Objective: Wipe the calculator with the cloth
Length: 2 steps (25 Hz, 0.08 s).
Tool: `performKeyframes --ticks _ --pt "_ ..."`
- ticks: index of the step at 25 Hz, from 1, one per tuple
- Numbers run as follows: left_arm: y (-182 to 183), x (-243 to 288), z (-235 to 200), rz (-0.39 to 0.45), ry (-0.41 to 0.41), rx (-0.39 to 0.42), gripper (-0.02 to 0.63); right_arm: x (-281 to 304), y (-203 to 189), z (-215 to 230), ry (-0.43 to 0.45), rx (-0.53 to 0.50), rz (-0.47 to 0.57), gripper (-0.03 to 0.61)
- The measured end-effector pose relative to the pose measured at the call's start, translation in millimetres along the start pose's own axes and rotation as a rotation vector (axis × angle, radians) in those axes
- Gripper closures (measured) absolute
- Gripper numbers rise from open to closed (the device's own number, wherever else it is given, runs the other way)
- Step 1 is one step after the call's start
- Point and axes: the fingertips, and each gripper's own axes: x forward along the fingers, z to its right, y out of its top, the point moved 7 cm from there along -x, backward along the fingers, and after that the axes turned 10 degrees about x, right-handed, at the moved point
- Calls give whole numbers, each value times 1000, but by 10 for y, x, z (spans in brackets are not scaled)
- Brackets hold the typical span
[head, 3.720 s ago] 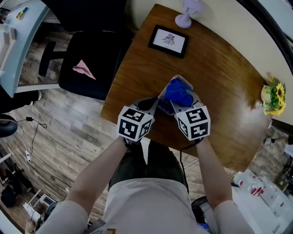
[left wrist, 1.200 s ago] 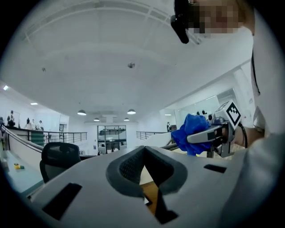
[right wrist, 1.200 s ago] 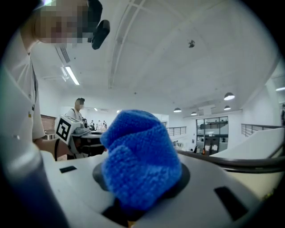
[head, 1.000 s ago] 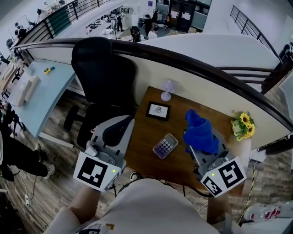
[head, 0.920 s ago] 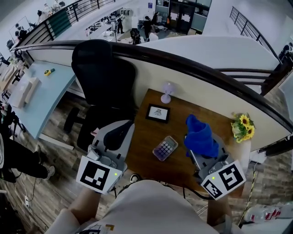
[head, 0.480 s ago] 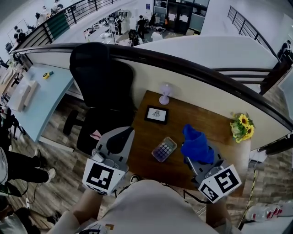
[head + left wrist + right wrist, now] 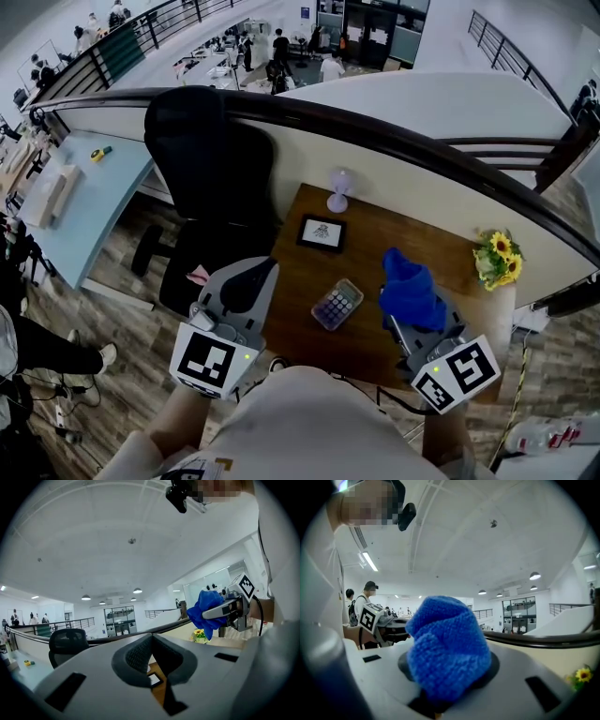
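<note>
The calculator (image 7: pixel 337 304) lies flat on the brown wooden table (image 7: pixel 441 246), with neither gripper touching it. My right gripper (image 7: pixel 420 321) is raised near my body to the calculator's right and is shut on the bunched blue cloth (image 7: pixel 408 289), which covers its jaw tips (image 7: pixel 449 654). My left gripper (image 7: pixel 268 266) is raised to the calculator's left, over the table's left edge, its jaws shut together with nothing between them (image 7: pixel 152 638). The left gripper view also shows the cloth (image 7: pixel 207 610) held high.
At the table's back stand a framed picture (image 7: pixel 322 233), a small purple lamp (image 7: pixel 337 192) and a pot of sunflowers (image 7: pixel 494 261). A black office chair (image 7: pixel 208 155) stands left of the table, a light blue desk (image 7: pixel 66 192) farther left. A curved dark-railed partition (image 7: pixel 412 150) runs behind.
Earlier both grippers were down at the calculator with the cloth on it. Now they are lifted and apart, and the calculator lies alone. Over the last second they barely move.
</note>
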Motion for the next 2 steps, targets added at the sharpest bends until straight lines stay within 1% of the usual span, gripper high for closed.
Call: performKeyframes --ticks 2 --pt "15 -5 25 -3 -4 6 611 -29 2 9 -2 3 4 457"
